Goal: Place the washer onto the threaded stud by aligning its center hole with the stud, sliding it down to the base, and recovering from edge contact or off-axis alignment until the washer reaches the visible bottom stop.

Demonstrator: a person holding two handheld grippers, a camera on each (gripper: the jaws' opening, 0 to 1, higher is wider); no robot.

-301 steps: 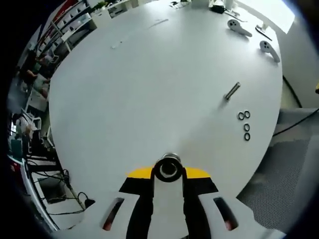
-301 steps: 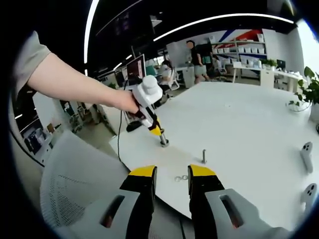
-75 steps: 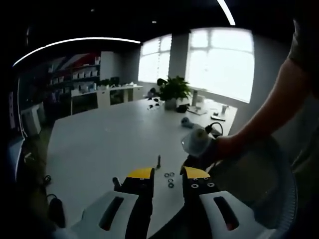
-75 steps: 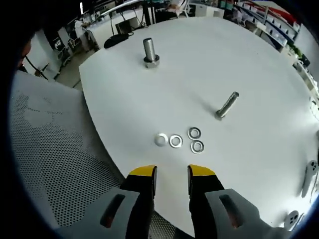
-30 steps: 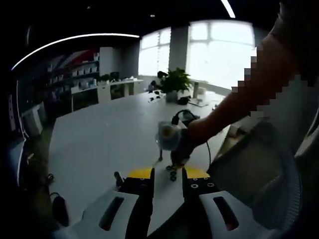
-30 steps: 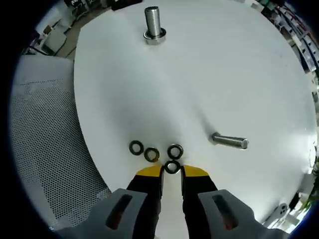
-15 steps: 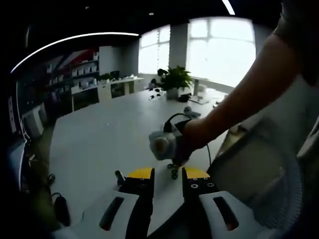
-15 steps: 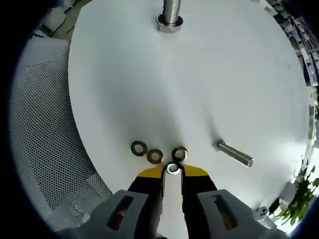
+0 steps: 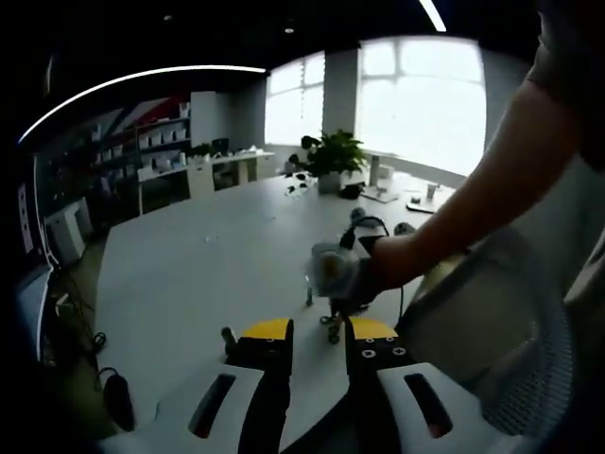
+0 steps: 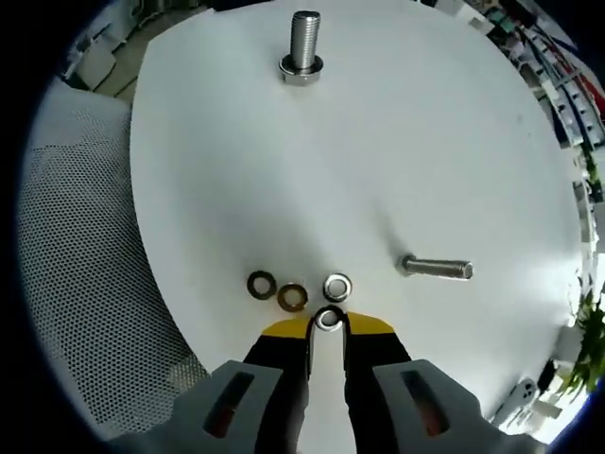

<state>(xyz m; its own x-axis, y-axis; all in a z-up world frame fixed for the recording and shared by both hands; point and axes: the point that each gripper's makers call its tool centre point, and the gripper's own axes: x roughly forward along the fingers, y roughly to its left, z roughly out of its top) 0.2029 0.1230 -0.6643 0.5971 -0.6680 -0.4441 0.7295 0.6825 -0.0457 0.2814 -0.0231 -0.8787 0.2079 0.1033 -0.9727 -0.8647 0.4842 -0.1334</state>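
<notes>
In the right gripper view my right gripper (image 10: 328,320) sits low over the white table (image 10: 425,142), its jaws shut on a steel washer (image 10: 328,319) held between the yellow tips. Three more washers (image 10: 292,295) lie in a row just beyond. The threaded stud (image 10: 302,45) stands upright on its hex head at the far end of the table. A second bolt (image 10: 435,268) lies flat to the right. In the left gripper view my left gripper (image 9: 319,331) hovers open and empty, and a hand holds the right gripper (image 9: 336,307) down at the washers.
A grey mesh chair (image 10: 76,246) stands against the table's curved edge on the left of the right gripper view. In the left gripper view the stud (image 9: 227,336) stands near my left jaw, with a potted plant (image 9: 331,156) at the table's far end.
The right gripper has come down onto the group of washers and its jaws have narrowed around one. The left gripper has left the stud standing and pulled back, open.
</notes>
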